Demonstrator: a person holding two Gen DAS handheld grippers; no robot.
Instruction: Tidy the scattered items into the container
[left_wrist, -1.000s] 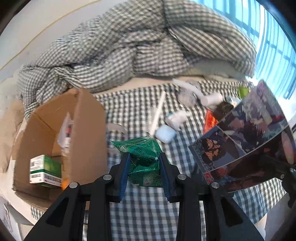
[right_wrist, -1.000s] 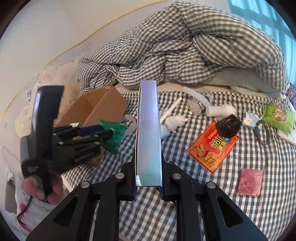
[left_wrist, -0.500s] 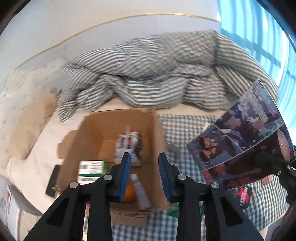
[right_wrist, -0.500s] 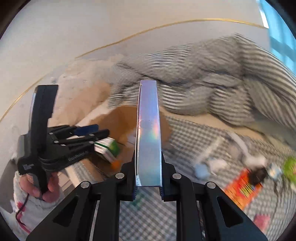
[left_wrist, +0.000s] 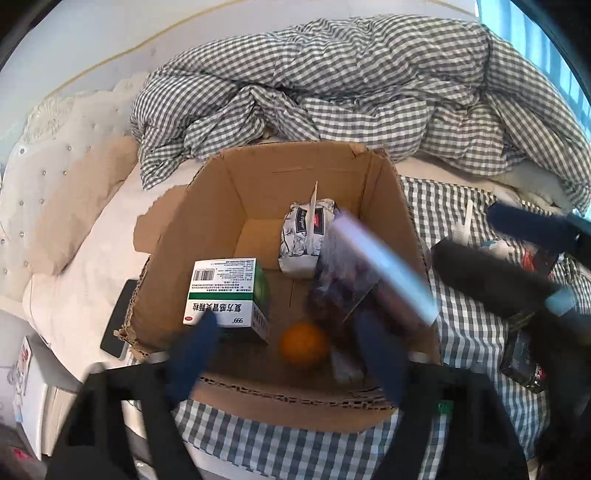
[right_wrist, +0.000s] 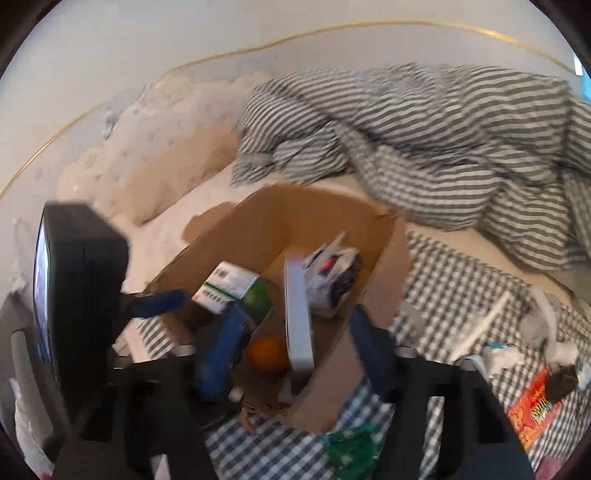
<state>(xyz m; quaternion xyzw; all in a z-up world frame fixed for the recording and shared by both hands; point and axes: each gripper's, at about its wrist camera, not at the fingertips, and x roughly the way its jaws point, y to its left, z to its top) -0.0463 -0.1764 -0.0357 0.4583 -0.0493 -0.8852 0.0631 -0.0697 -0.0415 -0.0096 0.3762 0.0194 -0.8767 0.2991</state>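
You are dropping a flat book (right_wrist: 298, 314) into the box (left_wrist: 236, 192) right now: your right gripper (right_wrist: 299, 343) is opening over it, and the book is blurred between the spread jaws with no pad pressing on it, its lower edge already inside the box. Your left gripper (left_wrist: 284, 354) is opening too, hanging over the near wall of the box with nothing between its jaws.

You are well into the job but not near the end. Inside the box you are already keeping a green-and-white carton (left_wrist: 225, 291), an orange (left_wrist: 303, 343) and a white wrapped pack (left_wrist: 306, 236), with the book coming in beside them.

You are leaving a fair amount out on the checked bed (right_wrist: 461, 280). A green packet (right_wrist: 351, 448) is lying just outside the near corner of the box, not in it. Further to the right a white comb (right_wrist: 480, 325), a red-and-orange packet (right_wrist: 535, 406) with a dark lump (right_wrist: 561, 382) at its edge, and some white items too blurred to name are waiting. By my reading, the green packet is the nearest thing for you to collect.
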